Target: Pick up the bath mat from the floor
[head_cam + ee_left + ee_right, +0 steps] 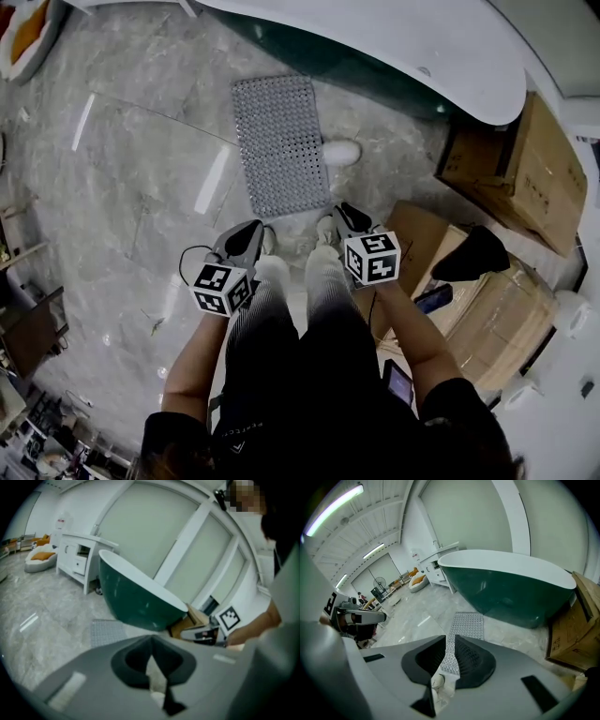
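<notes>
Bath mat (279, 145) is seen flat on the floor (141, 187) beside the tub (356, 67), long axis running near to far, just beyond both grippers; the right gripper (345, 217), slightly parted and empty, is lined up on it, the left gripper (253, 231) clenched on nothing.

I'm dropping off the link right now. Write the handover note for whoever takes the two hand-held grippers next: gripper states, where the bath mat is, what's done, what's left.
Left hand-held gripper: jaws together at the tips, empty, held above the floor just short of the mat.
Right hand-held gripper: jaws slightly apart, empty, pointing at the mat's near end.
Bath mat: lying flat on the floor beside the bathtub, untouched.
Done: both grippers are poised near the mat's near end; no grasp yet.
Left: probably open the left, lower both to the near edge, close on it, lift the mat.
</notes>
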Motion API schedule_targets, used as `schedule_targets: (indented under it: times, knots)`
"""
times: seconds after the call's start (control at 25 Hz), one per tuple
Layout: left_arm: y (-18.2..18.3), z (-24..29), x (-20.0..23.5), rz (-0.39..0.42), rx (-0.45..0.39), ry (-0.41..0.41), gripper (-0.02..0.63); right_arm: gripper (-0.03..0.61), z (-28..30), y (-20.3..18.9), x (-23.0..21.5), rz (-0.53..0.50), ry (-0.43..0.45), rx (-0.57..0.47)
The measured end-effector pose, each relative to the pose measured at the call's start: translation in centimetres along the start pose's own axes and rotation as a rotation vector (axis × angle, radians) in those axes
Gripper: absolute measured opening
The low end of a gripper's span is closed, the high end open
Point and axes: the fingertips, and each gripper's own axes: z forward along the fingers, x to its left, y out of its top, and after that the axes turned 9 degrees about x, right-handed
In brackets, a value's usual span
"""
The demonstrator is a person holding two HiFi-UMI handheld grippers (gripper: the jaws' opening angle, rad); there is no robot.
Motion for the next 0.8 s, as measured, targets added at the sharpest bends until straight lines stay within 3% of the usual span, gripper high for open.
schedule_targets:
  times: [0.44, 0.8]
  knots:
    - [-3.8, 9.5, 3.5, 0.068, 0.058, 0.125, 0.005, 0.054, 8.1, -3.9, -5.5, 0.034, 0.025, 0.067]
    - [-7.8, 15.9, 8.1, 0.133, 0.125, 0.151, 0.005, 0.064, 16.3, -6.9, -10.5, 0.085, -0.035, 0.083]
